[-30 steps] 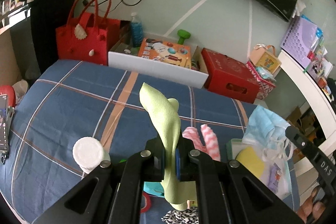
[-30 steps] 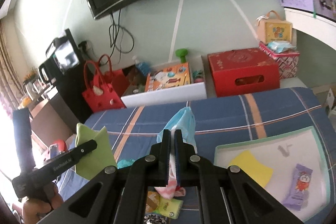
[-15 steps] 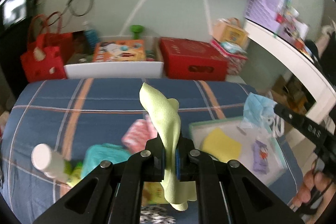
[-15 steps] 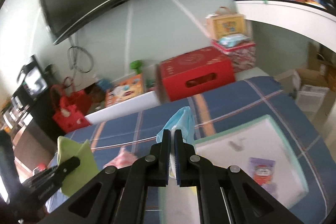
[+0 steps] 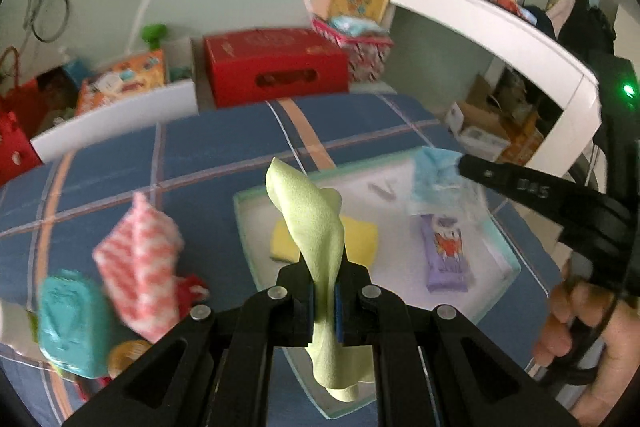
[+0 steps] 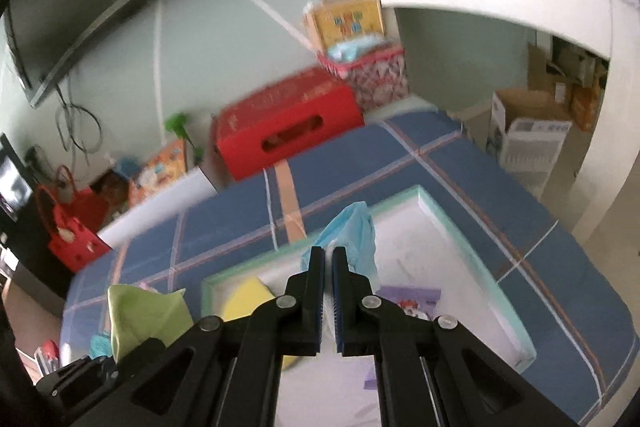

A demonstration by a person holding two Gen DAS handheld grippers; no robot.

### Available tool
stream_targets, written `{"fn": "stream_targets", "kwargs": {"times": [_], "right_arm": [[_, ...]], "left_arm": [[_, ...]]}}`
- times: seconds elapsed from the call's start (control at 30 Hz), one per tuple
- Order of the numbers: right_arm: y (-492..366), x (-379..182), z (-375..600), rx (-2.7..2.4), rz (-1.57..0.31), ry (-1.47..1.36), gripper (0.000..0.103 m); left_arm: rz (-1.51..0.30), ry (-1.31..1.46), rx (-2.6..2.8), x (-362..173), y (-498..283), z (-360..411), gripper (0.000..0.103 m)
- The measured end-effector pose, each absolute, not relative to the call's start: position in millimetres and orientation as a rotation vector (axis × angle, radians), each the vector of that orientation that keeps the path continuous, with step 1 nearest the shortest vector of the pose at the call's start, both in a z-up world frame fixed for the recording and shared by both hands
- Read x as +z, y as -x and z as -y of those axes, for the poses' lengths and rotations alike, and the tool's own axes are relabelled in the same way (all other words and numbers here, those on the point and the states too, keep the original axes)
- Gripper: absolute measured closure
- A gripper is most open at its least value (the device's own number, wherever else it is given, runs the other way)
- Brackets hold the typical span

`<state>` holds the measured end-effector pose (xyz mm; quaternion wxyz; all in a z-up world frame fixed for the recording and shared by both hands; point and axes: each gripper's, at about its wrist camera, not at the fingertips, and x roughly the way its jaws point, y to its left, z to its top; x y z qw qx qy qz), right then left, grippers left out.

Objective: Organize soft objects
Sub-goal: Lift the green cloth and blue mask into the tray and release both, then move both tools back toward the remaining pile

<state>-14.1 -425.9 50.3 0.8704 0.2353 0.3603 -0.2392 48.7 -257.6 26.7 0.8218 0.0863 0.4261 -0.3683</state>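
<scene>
My left gripper (image 5: pixel 324 301) is shut on a light green cloth (image 5: pixel 316 227) and holds it above the near left part of a white tray with a teal rim (image 5: pixel 242 223). My right gripper (image 6: pixel 327 279) is shut on a light blue face mask (image 6: pixel 354 231) above the same tray (image 6: pixel 452 223). The mask (image 5: pixel 434 179) and right gripper also show at the right of the left wrist view. The green cloth (image 6: pixel 140 315) shows at the lower left of the right wrist view. A yellow sponge (image 5: pixel 364 239) and a purple packet (image 5: pixel 446 255) lie in the tray.
A pink checked cloth (image 5: pixel 138 259), a teal packet (image 5: pixel 74 315) and small items lie on the blue plaid bed (image 5: pixel 200 155) left of the tray. A red box (image 5: pixel 276 67), a white bin (image 5: pixel 116 111) and bags stand beyond the bed. A white shelf (image 5: pixel 500 31) is at right.
Both grippers have swung to the right with their cloths and now hang over the white tray. The pile of items has slid to the left of the view.
</scene>
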Motion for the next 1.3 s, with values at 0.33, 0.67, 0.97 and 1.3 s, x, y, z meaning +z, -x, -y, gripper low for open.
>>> {"fn": "stream_targets", "kwargs": {"times": [0.33, 0.67, 0.97, 1.3], "right_arm": [[-2, 4, 428, -0.502, -0.932, -0.492, 0.098], [-5, -2, 427, -0.505, -0.968, -0.488, 0.096], [-3, 16, 418, -0.536, -0.976, -0.418, 0.096], [8, 40, 415, -0.580, -0.953, -0.381, 0.069]], "left_arm": [[-1.098, -0.201, -0.781, -36, -56, 279, 0.096], [-1.169, -0.228, -0.736, -65, -63, 281, 0.096], [-1.229, -0.181, -0.750, -53, -65, 277, 0.063], [-1.123, -0.169, -0.757, -14, -56, 259, 0.037]]}}
